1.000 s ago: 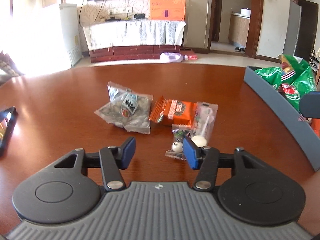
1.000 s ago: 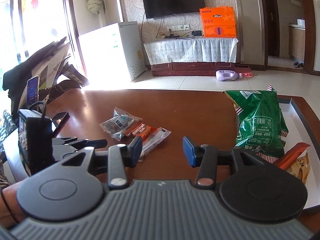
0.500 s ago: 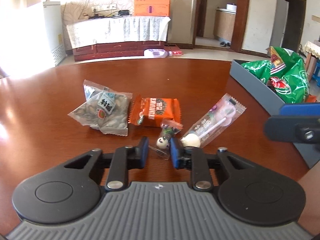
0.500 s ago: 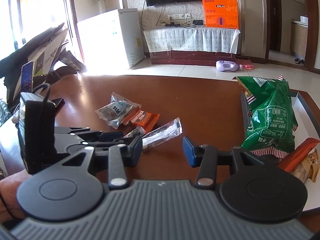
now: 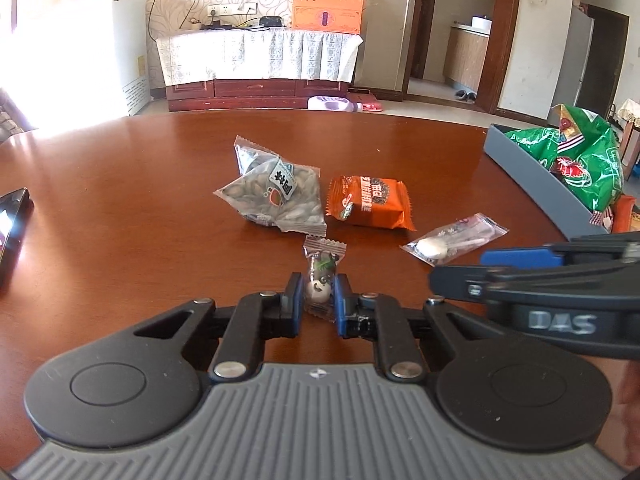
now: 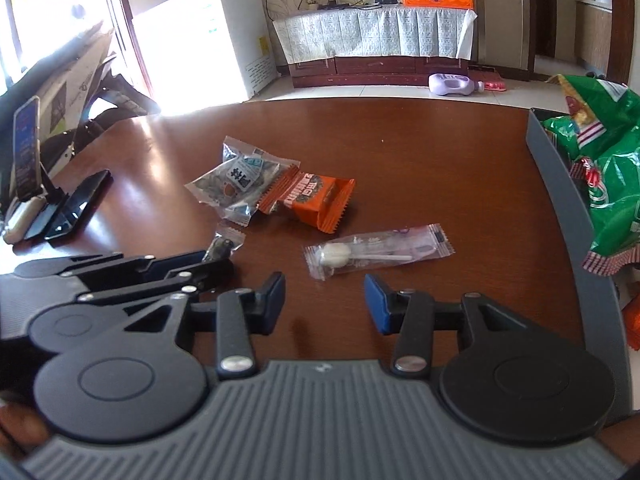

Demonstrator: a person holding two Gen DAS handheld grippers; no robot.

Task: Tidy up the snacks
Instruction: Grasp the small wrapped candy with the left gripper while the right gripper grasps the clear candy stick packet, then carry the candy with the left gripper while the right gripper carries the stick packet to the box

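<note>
Blue left gripper pads visibly pinch small candy only in left view.

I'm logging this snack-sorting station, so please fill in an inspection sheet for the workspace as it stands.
Surface: glossy brown wooden table, sun glare at its far left.
Job's things: seed packet, orange snack pack and wrapped lollipop lie loose on the table; green bags stand in the grey tray.
Clutter: two phones at the table's left edge.
Grippers: left gripper shut on the small candy; right gripper open, empty, just short of the lollipop.
Cables: wires at the wall sockets behind the cabinet.
Surroundings: TV cabinet, orange box, purple bottle on the floor.
</note>
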